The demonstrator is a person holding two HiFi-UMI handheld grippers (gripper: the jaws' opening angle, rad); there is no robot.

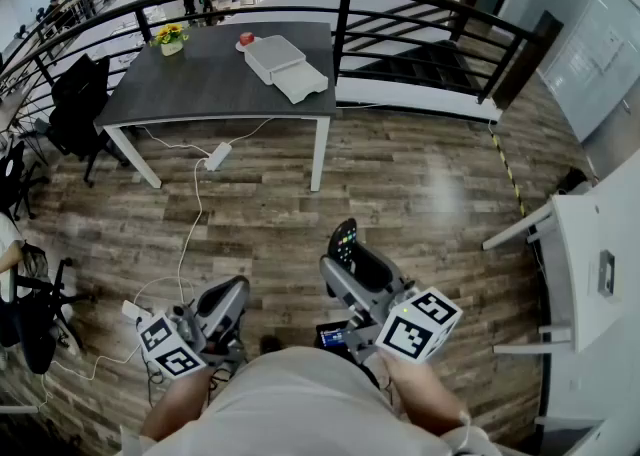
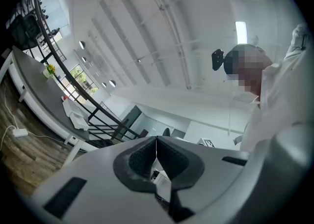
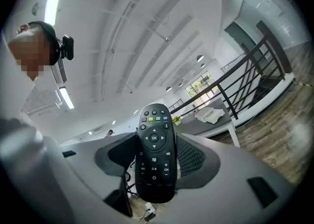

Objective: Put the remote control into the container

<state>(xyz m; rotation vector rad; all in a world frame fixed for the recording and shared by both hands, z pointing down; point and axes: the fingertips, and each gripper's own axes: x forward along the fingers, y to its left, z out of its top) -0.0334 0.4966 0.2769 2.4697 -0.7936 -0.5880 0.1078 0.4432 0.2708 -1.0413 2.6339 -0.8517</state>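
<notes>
A black remote control (image 1: 345,242) with coloured buttons stands upright between the jaws of my right gripper (image 1: 352,266), which is shut on it. In the right gripper view the remote control (image 3: 156,155) faces the camera, gripped at its sides by the black pads (image 3: 192,155). My left gripper (image 1: 228,304) hangs low at the left, shut, with its pads pressed together and nothing between them (image 2: 156,145). The white container (image 1: 275,56) sits far off on the dark table (image 1: 190,74), with its white lid (image 1: 303,84) lying beside it.
A black curved railing (image 1: 340,4) runs behind the table. A small plant pot (image 1: 171,40) and a red object (image 1: 246,40) stand on the table. A white power strip (image 1: 218,156) with cables lies on the wood floor. Black chairs (image 1: 75,104) are at left, white furniture (image 1: 590,264) at right.
</notes>
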